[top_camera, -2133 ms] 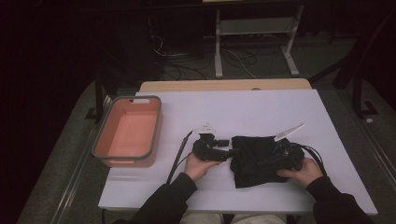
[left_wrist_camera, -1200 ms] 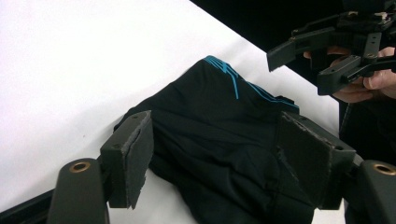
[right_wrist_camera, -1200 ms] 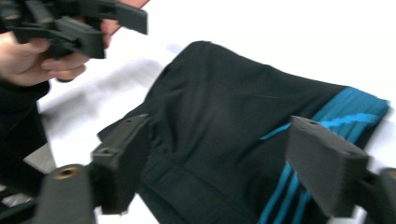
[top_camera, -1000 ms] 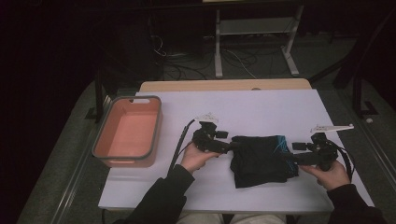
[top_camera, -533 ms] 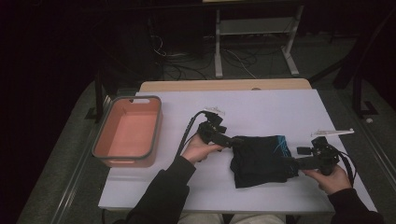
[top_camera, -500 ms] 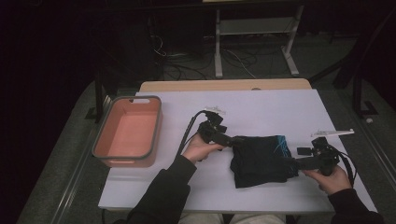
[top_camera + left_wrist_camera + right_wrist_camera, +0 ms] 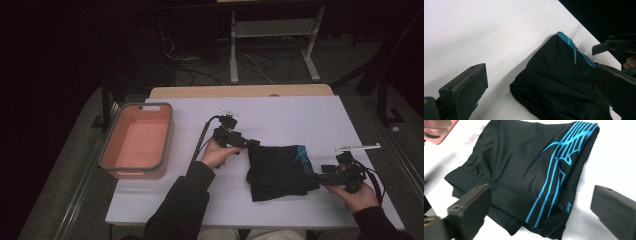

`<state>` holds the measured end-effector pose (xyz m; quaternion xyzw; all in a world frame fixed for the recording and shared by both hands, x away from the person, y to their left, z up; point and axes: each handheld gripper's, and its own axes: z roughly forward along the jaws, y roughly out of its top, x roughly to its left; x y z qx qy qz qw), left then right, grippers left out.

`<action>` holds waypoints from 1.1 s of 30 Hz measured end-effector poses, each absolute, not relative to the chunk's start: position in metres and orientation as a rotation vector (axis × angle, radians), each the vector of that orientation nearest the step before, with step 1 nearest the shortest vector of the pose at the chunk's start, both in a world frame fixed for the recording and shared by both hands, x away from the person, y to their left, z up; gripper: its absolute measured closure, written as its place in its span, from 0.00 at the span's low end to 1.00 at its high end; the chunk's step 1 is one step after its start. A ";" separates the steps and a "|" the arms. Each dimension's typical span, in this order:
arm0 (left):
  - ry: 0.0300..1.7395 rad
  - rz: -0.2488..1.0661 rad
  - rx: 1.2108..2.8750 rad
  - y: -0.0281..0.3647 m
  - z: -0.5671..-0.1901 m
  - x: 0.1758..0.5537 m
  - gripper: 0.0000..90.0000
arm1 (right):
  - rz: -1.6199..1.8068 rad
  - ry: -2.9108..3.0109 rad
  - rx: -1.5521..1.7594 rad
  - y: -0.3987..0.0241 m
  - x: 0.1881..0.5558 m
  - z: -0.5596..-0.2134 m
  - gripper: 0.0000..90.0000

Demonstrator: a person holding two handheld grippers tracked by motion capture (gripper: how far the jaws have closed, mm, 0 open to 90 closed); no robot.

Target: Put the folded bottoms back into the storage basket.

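A folded black garment (image 7: 277, 172) with blue stripes (image 7: 554, 177) lies flat on the white table (image 7: 300, 120). My left gripper (image 7: 252, 143) reaches in from the left and stands open at the garment's top left corner (image 7: 554, 85); its jaws have just been opening and hold nothing. My right gripper (image 7: 320, 175) points at the garment's right edge. In the right gripper view its jaws (image 7: 542, 195) stand wide apart with the striped hem between them, untouched by the pads; they have just been closing a little. The right gripper (image 7: 614, 46) also shows far off in the left gripper view.
An orange bin (image 7: 137, 140) with a grey rim stands at the table's left side. Black cables trail from both grippers across the tabletop. Beyond the far table edge is a dark floor with a metal stand (image 7: 272, 35) and wires.
The left gripper has moved right, up to the garment's corner. The right gripper, on the garment two seconds ago, drew off to its right edge and stays there. The garment lies still.
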<state>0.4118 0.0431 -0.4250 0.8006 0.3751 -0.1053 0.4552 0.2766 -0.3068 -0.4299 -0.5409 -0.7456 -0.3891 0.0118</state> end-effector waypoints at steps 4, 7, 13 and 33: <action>0.950 -0.294 1.968 0.041 -0.435 0.417 0.02 | -1.198 -2.308 -1.705 -0.307 0.276 -0.432 0.12; 0.952 -0.302 1.982 0.039 -0.440 0.418 0.05 | -1.162 -2.302 -1.724 -0.307 0.276 -0.436 0.14; 0.946 -0.296 2.052 0.033 -0.447 0.415 0.09 | -1.097 -2.270 -1.761 -0.308 0.276 -0.440 0.20; 0.964 -0.302 2.065 0.028 -0.457 0.410 0.23 | -1.069 -2.134 -1.777 -0.311 0.281 -0.447 0.37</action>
